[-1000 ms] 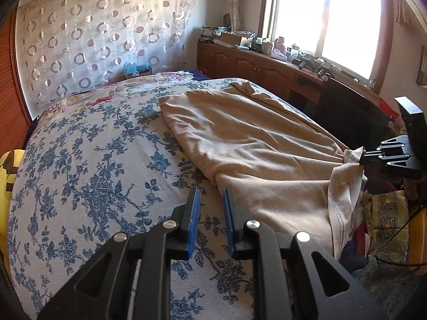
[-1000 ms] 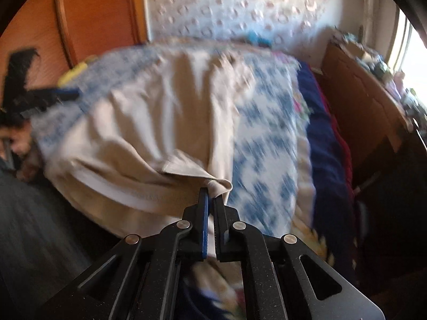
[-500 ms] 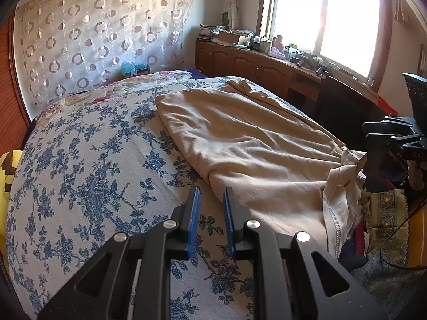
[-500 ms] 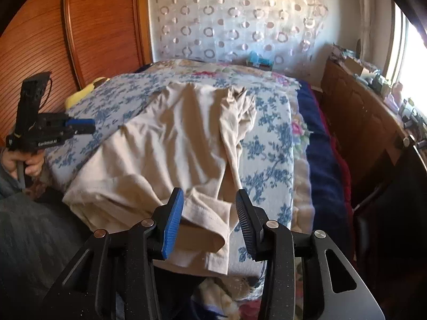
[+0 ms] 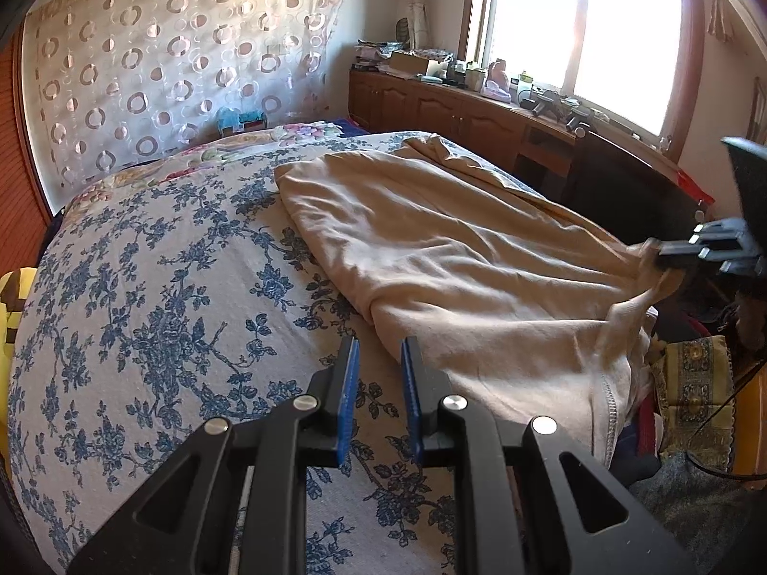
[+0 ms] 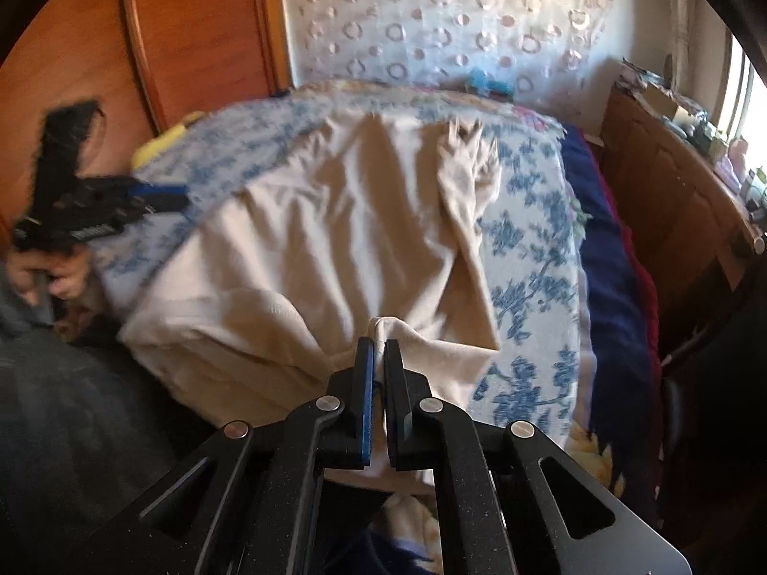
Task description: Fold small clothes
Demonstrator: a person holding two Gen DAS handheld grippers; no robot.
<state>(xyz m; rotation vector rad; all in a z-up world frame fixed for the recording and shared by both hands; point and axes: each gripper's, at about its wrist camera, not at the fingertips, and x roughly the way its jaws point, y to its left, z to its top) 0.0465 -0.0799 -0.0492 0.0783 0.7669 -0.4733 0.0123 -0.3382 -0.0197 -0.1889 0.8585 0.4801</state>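
Observation:
A beige garment (image 5: 446, 249) lies spread on the blue-flowered bedspread (image 5: 144, 316), its near hem hanging over the bed's edge; it also shows in the right wrist view (image 6: 335, 239). My left gripper (image 5: 378, 359) is open and empty, just above the bedspread beside the garment's left edge; it shows in the right wrist view (image 6: 177, 199) too. My right gripper (image 6: 378, 345) is shut on the garment's near hem corner and lifts it a little. It appears at the right of the left wrist view (image 5: 664, 258).
A wooden cabinet (image 5: 479, 115) with clutter runs under the window on the right. A wooden headboard (image 6: 191, 48) and a patterned curtain (image 5: 168, 72) stand behind the bed. A dark blue blanket (image 6: 609, 263) hangs on the bed's right side.
My right gripper let go of the hem corner, opened, then came back and shut on it again. My left gripper stayed open near the garment's left edge.

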